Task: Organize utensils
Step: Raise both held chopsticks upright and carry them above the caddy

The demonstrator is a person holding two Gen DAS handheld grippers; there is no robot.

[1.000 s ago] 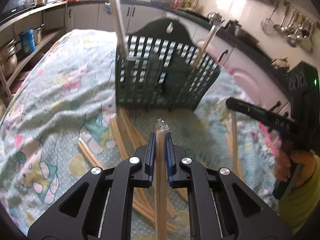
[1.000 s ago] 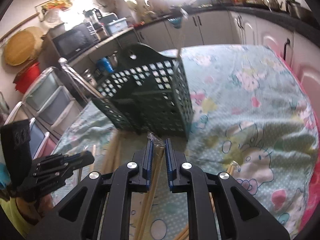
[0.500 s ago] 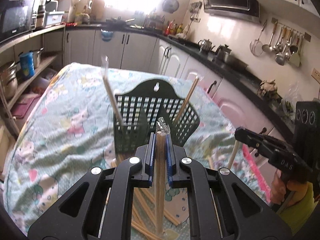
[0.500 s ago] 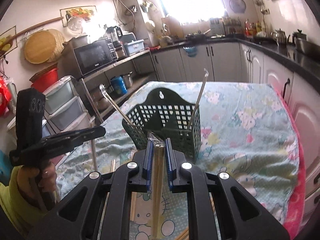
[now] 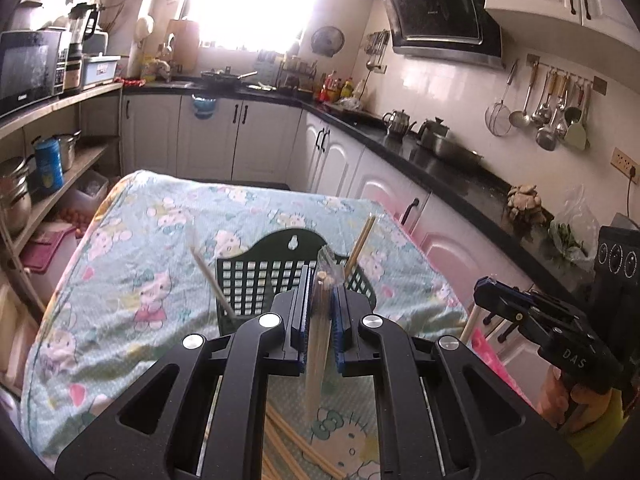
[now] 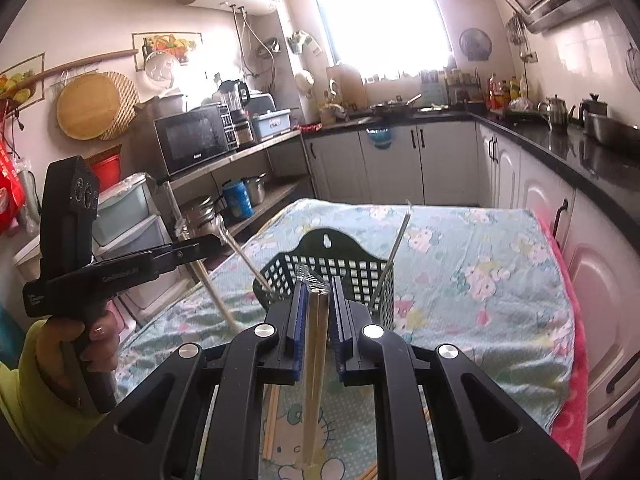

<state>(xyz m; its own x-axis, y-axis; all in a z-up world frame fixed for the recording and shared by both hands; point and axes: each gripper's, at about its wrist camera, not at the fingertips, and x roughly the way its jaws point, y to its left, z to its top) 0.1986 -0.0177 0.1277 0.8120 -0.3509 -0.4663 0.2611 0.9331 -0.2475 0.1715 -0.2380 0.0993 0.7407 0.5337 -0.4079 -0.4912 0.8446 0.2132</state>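
Wooden chopsticks, left: one wrapped pair [image 5: 318,344] pinched upright in the left gripper [image 5: 320,320].
Basket: dark green basket [image 5: 260,276] on the table [image 5: 140,280], beyond both grippers, two pairs leaning inside.
Right gripper [image 6: 316,320]: clamped on another wrapped pair [image 6: 314,360].
Loose chopsticks [image 5: 292,440]: lying near, below.

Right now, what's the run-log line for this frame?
left gripper: shut on wrapped chopsticks | right gripper: shut on chopstick pair | green basket: two pairs inside

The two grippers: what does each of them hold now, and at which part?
The left gripper and the right gripper each clamp a wrapped pair of chopsticks near its top end; the rest hangs below.
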